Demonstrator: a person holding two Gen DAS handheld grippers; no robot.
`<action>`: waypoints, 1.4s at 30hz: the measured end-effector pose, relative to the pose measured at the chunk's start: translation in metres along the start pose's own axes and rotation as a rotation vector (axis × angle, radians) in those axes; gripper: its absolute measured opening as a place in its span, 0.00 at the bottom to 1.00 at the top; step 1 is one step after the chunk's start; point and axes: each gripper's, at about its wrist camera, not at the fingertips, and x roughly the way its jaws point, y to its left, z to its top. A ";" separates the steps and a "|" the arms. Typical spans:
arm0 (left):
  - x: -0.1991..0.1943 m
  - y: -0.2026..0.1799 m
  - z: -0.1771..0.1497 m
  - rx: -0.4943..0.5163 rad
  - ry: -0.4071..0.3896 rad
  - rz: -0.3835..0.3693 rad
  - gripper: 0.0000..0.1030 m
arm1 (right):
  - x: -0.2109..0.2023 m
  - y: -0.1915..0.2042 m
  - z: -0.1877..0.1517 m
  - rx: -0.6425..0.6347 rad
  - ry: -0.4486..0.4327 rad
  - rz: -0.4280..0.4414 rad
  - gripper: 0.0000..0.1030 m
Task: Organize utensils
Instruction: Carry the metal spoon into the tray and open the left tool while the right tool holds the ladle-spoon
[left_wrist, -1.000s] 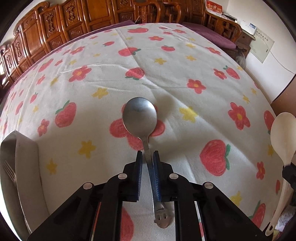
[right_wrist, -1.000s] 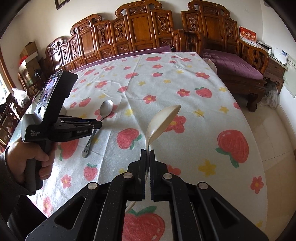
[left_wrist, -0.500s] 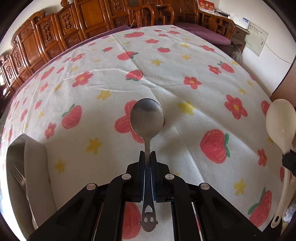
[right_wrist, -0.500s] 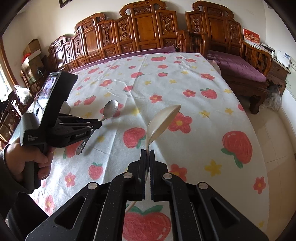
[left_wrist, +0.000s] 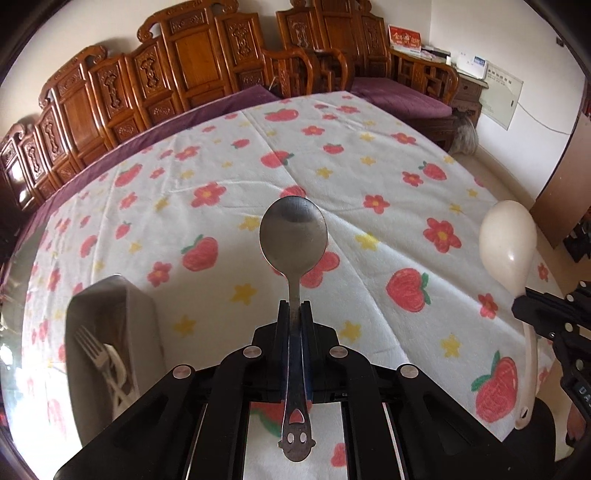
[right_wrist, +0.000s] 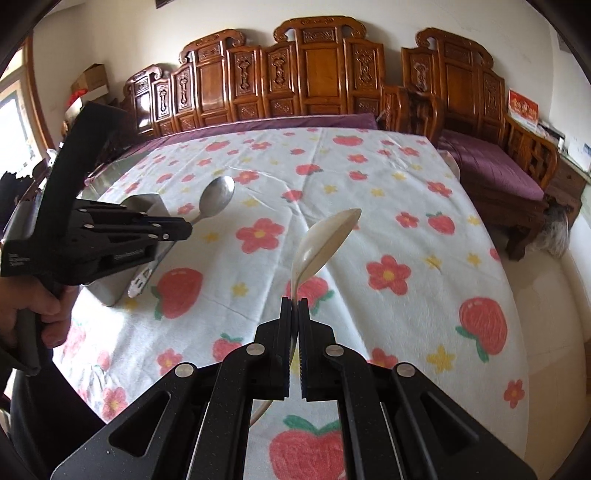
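The left gripper (left_wrist: 294, 308) pinches a steel spoon's (left_wrist: 293, 236) handle above the strawberry-print desk (left_wrist: 369, 177); the right gripper (right_wrist: 294, 304) pinches a cream plastic spoon (right_wrist: 323, 240). A grey tray (left_wrist: 144, 310) sits at 8 o'clock.

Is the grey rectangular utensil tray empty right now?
No. In the left wrist view the grey rectangular utensil tray already holds a silver metal fork beside something white.

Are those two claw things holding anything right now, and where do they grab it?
Yes. The left gripper is shut on a metal spoon, pinching its handle just below the bowl. The right gripper is shut on a cream plastic spoon, also at the handle near the bowl.
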 end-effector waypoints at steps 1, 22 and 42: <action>-0.008 0.004 0.000 -0.004 -0.011 0.001 0.05 | -0.002 0.003 0.002 -0.007 -0.003 -0.001 0.05; -0.086 0.080 -0.018 -0.084 -0.110 0.034 0.05 | -0.025 0.083 0.041 -0.116 -0.041 0.031 0.05; -0.012 0.182 -0.064 -0.233 0.024 0.096 0.05 | 0.013 0.131 0.056 -0.159 0.005 0.089 0.04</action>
